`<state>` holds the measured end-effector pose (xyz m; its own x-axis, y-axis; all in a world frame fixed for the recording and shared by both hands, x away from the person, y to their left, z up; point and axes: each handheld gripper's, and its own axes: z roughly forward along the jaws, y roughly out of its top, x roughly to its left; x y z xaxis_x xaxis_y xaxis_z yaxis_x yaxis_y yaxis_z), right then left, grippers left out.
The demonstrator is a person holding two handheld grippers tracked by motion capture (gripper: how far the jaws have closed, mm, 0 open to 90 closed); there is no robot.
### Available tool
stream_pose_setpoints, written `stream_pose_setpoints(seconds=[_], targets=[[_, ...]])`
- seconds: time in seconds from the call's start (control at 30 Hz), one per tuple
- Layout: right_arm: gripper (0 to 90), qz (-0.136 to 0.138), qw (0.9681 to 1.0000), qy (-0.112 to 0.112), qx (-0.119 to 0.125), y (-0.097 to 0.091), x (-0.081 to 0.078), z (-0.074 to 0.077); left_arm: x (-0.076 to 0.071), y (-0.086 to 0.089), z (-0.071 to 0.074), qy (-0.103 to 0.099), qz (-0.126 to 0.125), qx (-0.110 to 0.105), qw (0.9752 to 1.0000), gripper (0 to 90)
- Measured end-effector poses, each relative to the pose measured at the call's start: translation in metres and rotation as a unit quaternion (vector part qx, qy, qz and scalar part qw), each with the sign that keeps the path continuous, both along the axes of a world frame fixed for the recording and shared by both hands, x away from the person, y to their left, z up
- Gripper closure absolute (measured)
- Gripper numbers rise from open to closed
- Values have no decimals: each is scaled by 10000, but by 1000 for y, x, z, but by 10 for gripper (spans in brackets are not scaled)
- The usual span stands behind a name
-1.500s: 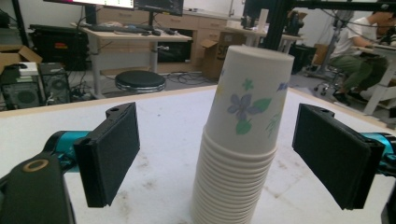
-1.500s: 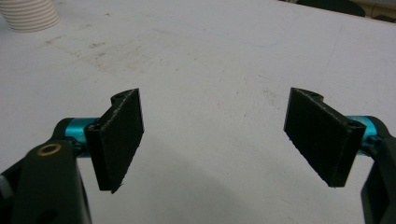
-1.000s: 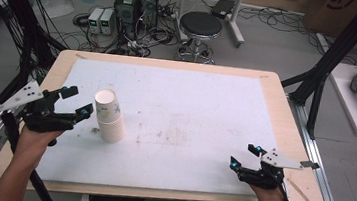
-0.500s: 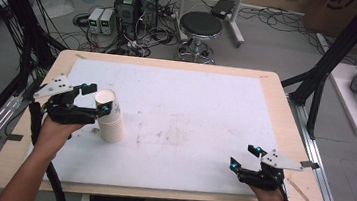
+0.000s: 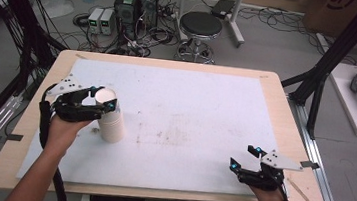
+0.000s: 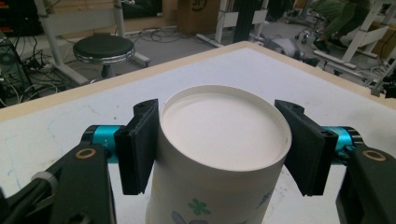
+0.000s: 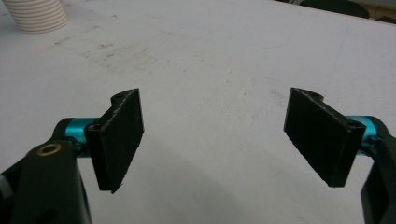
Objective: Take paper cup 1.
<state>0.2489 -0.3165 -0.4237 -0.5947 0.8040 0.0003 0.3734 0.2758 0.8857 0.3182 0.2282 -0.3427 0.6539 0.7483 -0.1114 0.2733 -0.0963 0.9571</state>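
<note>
A white paper cup stack point(image 5: 112, 125) stands upside down on the left of the white table sheet point(image 5: 190, 112). My left gripper point(image 5: 100, 98) holds its top end, and its jaws have just been closing on it. In the left gripper view both black pads point(image 6: 137, 144) press the cup point(image 6: 219, 126) just below its upturned base; a green flower print shows lower down. My right gripper point(image 5: 245, 157) rests open near the front right edge. In the right gripper view its jaws point(image 7: 215, 135) stand wide over bare sheet, with the cup's ribbed rims point(image 7: 39, 16) far off.
The wooden table border point(image 5: 285, 122) frames the sheet, which bears faint smudges near the middle. A thin wooden stick point(image 5: 298, 188) lies on the border by my right hand. A black stool point(image 5: 201, 25), computer boxes point(image 5: 136, 5) and cables stand on the floor beyond.
My left gripper moved right to the cup, and its jaws closed around the cup's top. The right gripper stayed where it was.
</note>
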Motion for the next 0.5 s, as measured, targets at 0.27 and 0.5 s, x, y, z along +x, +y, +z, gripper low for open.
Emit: stream_pose_setpoints(seconds=[0.27,0.5], targets=[[204,9,10000,-13,11,1,0,0,-3,1,26,-273,-82,-78,9996,343],[204,11,10000,-22,45,1,-1,1,-7,-1,60,-676,-38,-213,9975,347]])
